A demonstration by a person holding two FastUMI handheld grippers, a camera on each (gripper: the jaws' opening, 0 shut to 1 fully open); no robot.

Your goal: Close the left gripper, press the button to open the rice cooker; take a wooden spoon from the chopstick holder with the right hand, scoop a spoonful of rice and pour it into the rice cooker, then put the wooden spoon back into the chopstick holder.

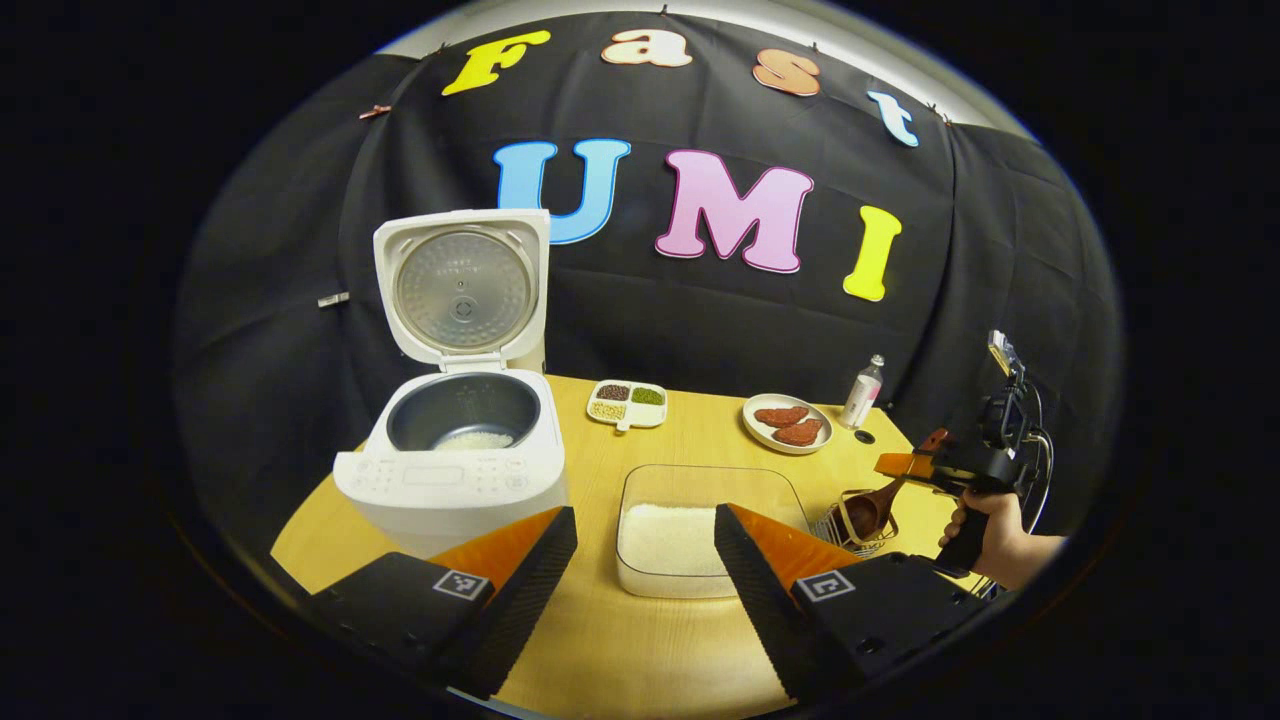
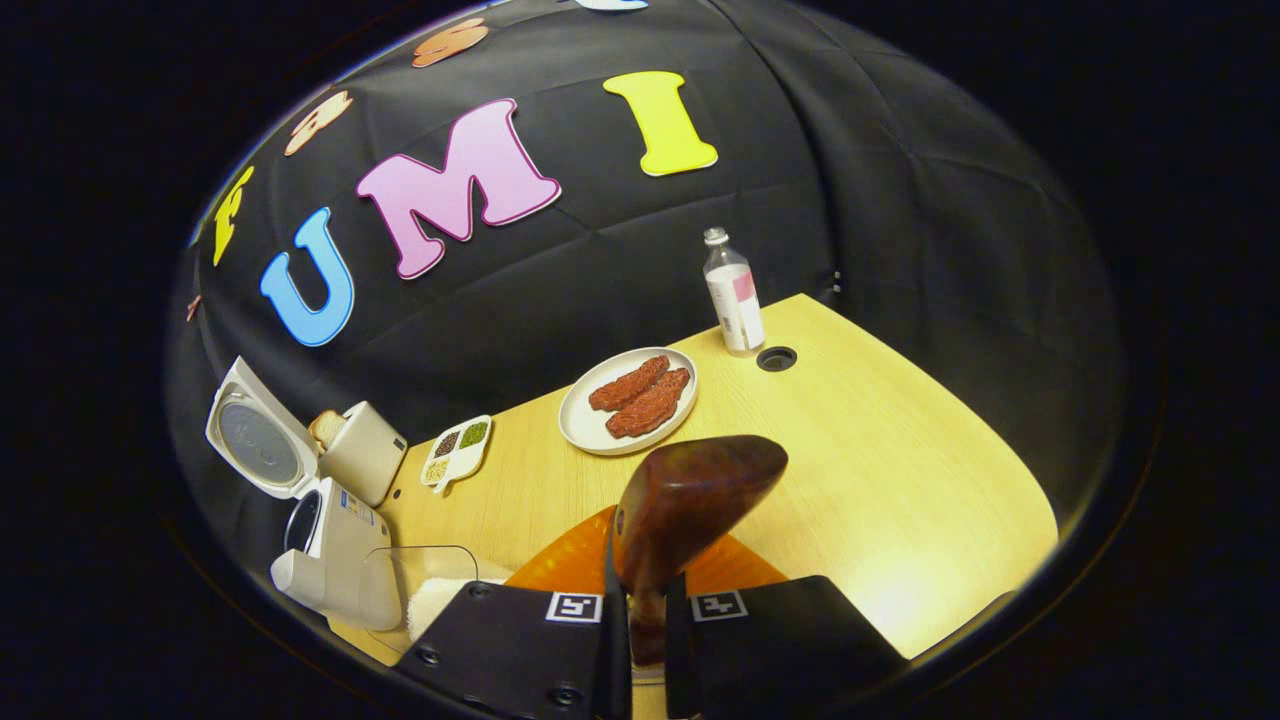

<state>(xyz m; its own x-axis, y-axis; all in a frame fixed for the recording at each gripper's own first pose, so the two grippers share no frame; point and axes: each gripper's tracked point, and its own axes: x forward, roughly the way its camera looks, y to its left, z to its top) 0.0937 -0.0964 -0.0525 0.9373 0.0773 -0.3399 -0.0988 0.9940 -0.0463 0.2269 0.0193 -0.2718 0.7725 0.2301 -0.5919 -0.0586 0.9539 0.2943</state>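
The cooker (image 1: 455, 470) stands open at the table's (image 1: 620, 640) left end, lid (image 1: 462, 287) tipped up and back, a little rice in the bottom of its pot (image 1: 463, 412). Just right of it sits a clear tray (image 1: 700, 530) of rice. The left gripper (image 1: 645, 560) hangs low over the table's near edge, its fingers spread wide apart with nothing between them. At the right, a hand (image 1: 1000, 540) holds the right gripper (image 2: 640, 620), whose fingers are clenched on the handle of the spoon (image 2: 690, 500); in the left gripper view the spoon's bowl (image 1: 868, 510) sits in the wire holder (image 1: 850, 530), just right of the tray. Farther back are a divided dish (image 1: 628, 404) of grains, a plate (image 2: 628, 400) with two reddish pieces and a bottle (image 2: 733, 295).
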